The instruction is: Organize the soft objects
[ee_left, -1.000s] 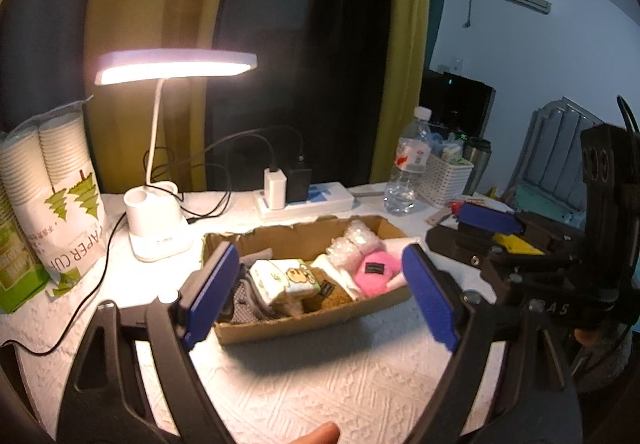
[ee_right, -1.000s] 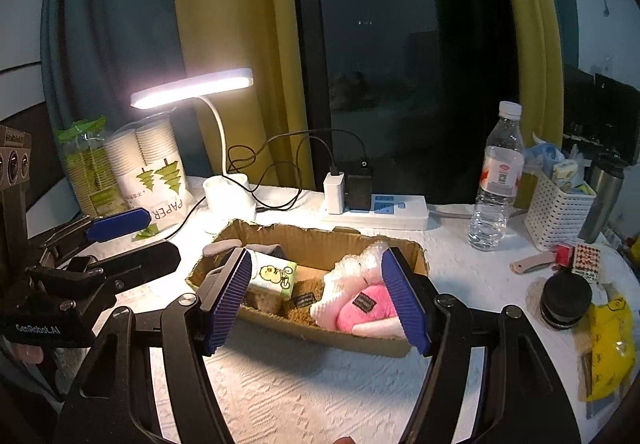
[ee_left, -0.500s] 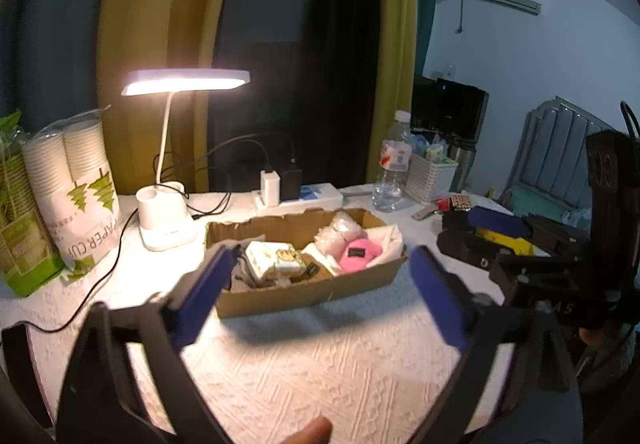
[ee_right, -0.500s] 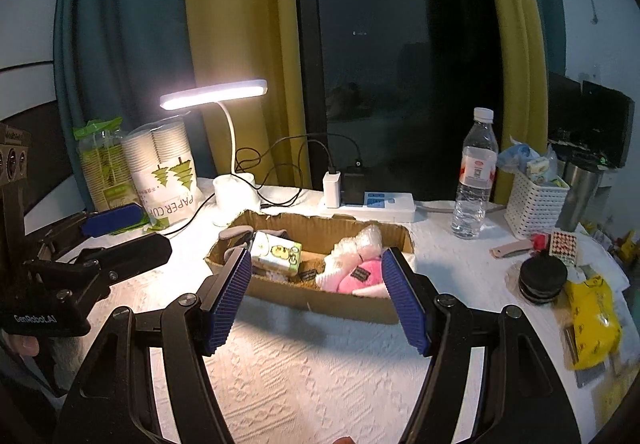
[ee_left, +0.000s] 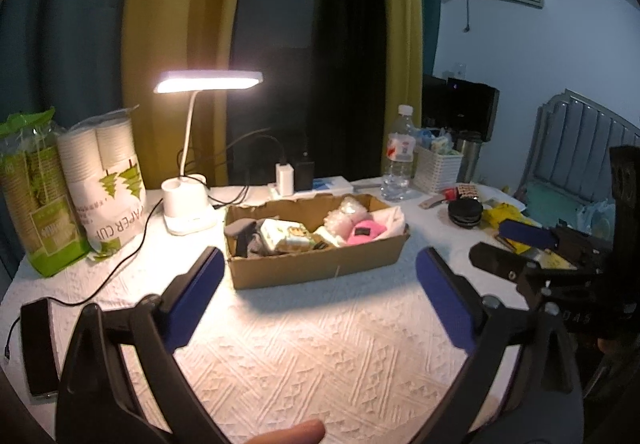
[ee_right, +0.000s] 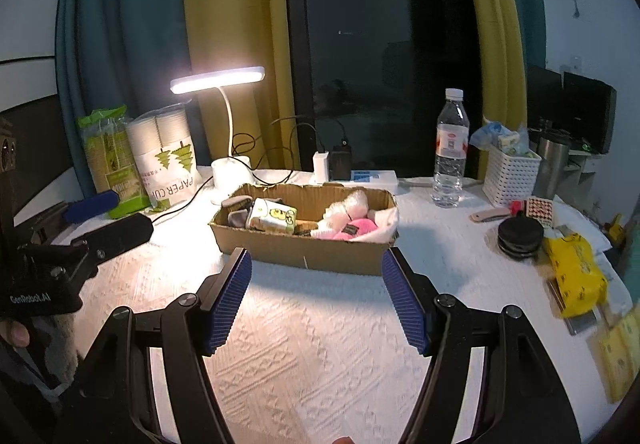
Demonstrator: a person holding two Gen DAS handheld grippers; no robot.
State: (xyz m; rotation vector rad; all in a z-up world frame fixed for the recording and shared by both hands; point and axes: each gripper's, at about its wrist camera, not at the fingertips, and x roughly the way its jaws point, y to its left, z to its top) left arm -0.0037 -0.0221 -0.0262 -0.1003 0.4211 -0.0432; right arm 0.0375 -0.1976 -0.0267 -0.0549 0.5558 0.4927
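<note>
A shallow cardboard box [ee_left: 280, 272] [ee_right: 280, 248] stands mid-table under the lamp. Inside lie a pink plush piece [ee_left: 364, 232] [ee_right: 354, 230], a white fluffy piece [ee_left: 348, 212] [ee_right: 348, 206], a yellow-printed soft pack [ee_left: 288, 234] [ee_right: 272, 218] and a grey item [ee_left: 244, 236]. My left gripper [ee_left: 318, 260] hovers short of the box's front wall; its jaws are opening with nothing between them. My right gripper [ee_right: 316, 258] is also on the near side of the box, open and empty. Each gripper shows at the edge of the other's view.
A lit desk lamp [ee_left: 188, 204], paper cup sleeves [ee_left: 108, 180], a power strip [ee_right: 360, 178], a water bottle [ee_right: 450, 152], a white basket [ee_right: 510, 172], a black round case [ee_right: 520, 236] and a yellow packet [ee_right: 576, 276] surround the box. A dark phone [ee_left: 36, 344] lies at the left edge.
Both grippers have pulled back from the box, which now looks smaller and farther. The left jaws have spread wider; the right jaws keep the same gap.
</note>
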